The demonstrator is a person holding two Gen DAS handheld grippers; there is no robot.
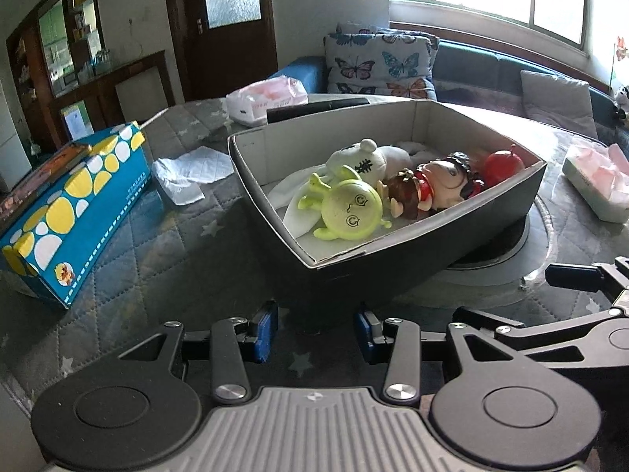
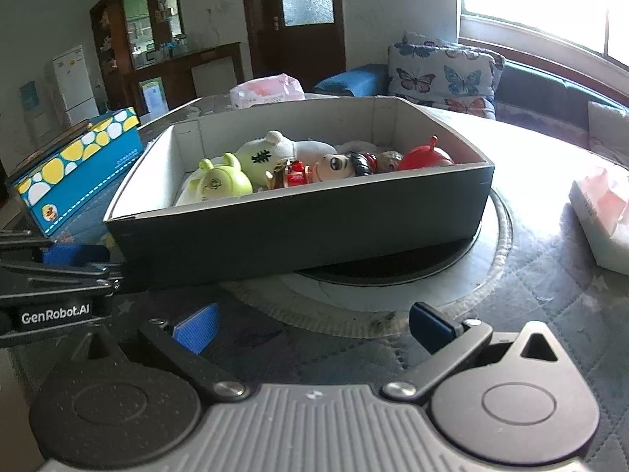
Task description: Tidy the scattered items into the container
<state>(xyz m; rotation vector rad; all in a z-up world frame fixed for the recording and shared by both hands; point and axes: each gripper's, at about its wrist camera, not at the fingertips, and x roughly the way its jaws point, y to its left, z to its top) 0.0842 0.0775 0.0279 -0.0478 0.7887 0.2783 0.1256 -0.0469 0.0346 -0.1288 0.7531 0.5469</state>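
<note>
Four toys lie inside the dark box [image 1: 393, 271], which serves as the landmark for everything else: a lime-green round-faced toy [image 1: 346, 208] nearest its front corner, a pale plush [image 1: 363, 161] behind that, a doll with dark hair and red dress [image 1: 436, 185] toward the middle, and a red round toy [image 1: 503, 163] at the box's far right end. White cloth or paper shows under the green toy on the box floor. The box sits on the table [image 1: 157, 255], partly over a round turntable disc [image 1: 499, 263] that juts out from under its right side.

Left of the box stands a blue carton with yellow and white spots [image 1: 74, 212], and between that carton and the box lies a crumpled white tissue [image 1: 188, 173]. Behind the box rests a pink-and-white tissue pack [image 1: 267, 100]; another pink pack [image 1: 597, 185] lies well to the right of the box.

Before the box's near corner, the left gripper [image 1: 316, 332] is spread with nothing between its blue pads, just short of the dark wall. The right gripper [image 2: 314, 326] is spread wide and empty too, in front of the box's long side, over the disc's rim.
</note>
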